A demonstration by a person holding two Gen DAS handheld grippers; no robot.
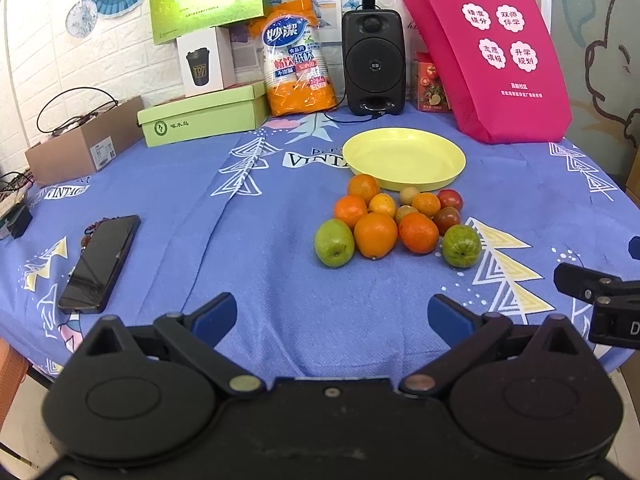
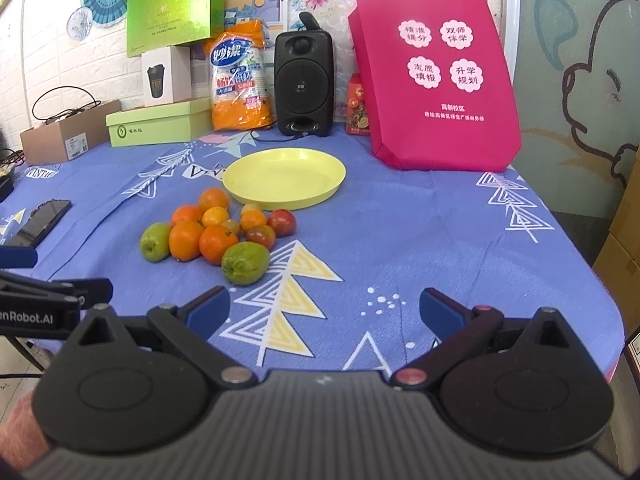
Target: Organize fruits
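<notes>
A pile of fruit (image 1: 394, 224) lies mid-table on the blue cloth: several oranges (image 1: 375, 235), two green fruits (image 1: 334, 242) (image 1: 461, 245) at the front corners, and two dark red tomatoes (image 1: 449, 200). Just behind it sits an empty yellow plate (image 1: 404, 158) (image 2: 284, 178). My left gripper (image 1: 331, 316) hovers open near the table's front edge, short of the pile, nothing between its fingers. My right gripper (image 2: 325, 308) is open too, to the right of the fruit pile (image 2: 218, 232), with the nearest green fruit (image 2: 245, 262) ahead of its left finger.
A black phone (image 1: 102, 264) lies at the left. Along the back stand a green box (image 1: 202, 118), a pack of paper cups (image 1: 298, 60), a black speaker (image 1: 374, 62), a pink bag (image 1: 488, 52) and a cardboard box (image 1: 80, 144). The table edge curves away at right.
</notes>
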